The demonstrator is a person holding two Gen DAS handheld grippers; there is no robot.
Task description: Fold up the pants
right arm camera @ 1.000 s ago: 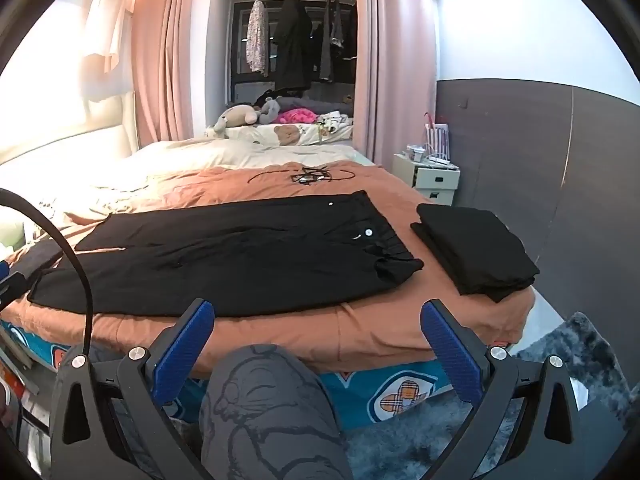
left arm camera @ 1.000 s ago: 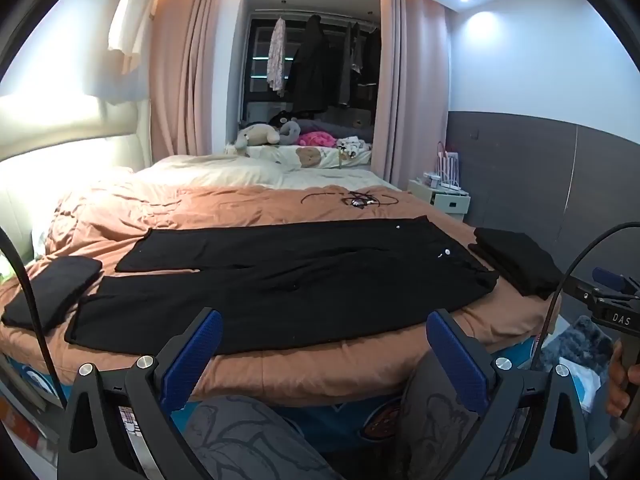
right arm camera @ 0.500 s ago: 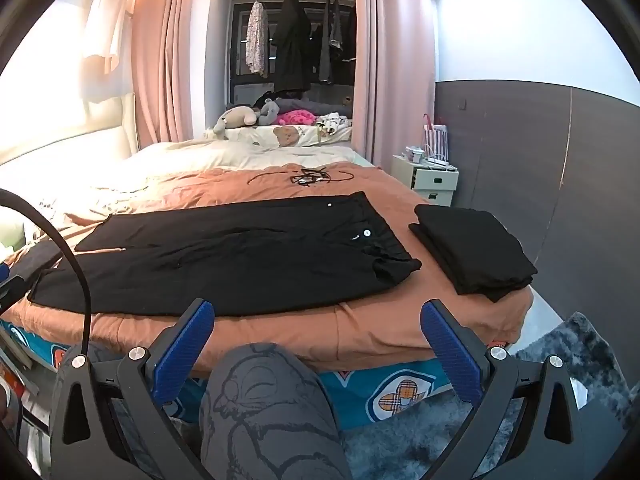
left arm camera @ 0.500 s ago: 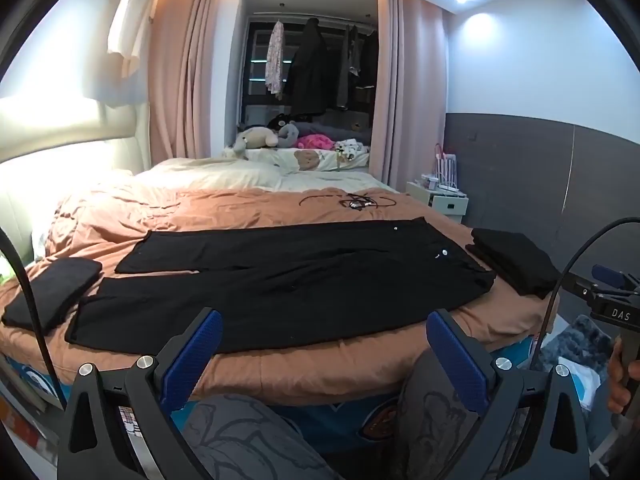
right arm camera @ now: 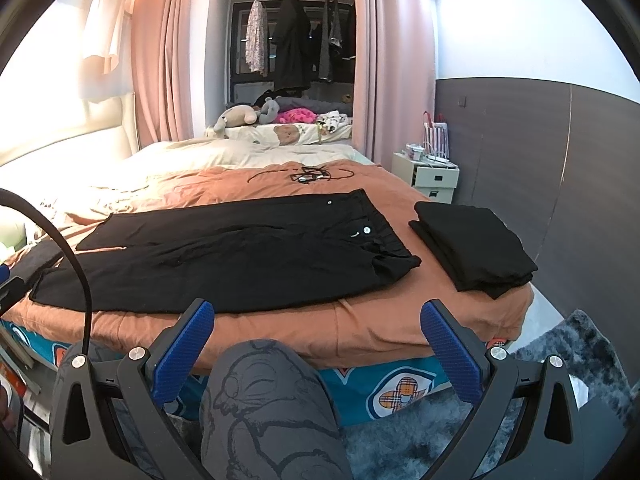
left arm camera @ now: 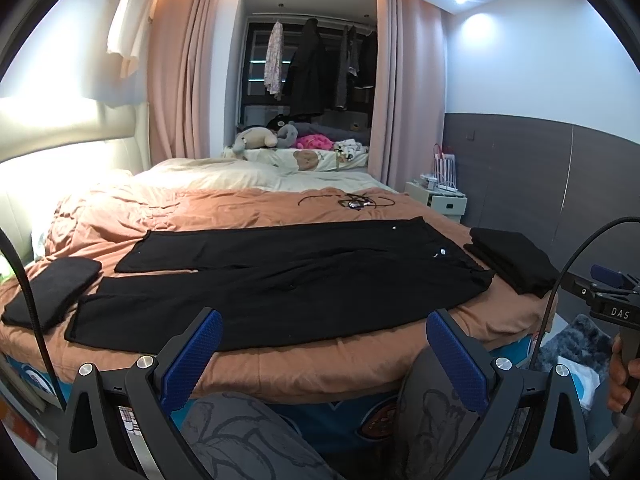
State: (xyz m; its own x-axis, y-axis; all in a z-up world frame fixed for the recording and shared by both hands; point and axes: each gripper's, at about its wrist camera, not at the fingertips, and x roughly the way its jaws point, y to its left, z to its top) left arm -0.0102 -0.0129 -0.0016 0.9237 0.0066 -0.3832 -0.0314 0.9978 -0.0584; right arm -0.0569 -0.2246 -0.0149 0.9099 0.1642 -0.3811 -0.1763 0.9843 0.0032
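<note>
at the far left of the left wrist view a small folded dark cloth lies on the orange bedcover, just beside the leg hems of the black pants. the pants lie flat and unfolded across the middle of the frame, long axis running left to right, hems at the left and waistband at the right, buttons showing. the left gripper hangs at the bottom of the frame, jaws spread wide and empty, short of the bed edge and above the person's patterned knees. in the right wrist view the right gripper is likewise wide open and holding nothing, with the waistband in the middle right of its frame (so this hand seems nearer the waist, the left nearer the hems). at the right sits a stack of folded black garments, apart from the pants. folding has not yet begun, by the look of it.
</note>
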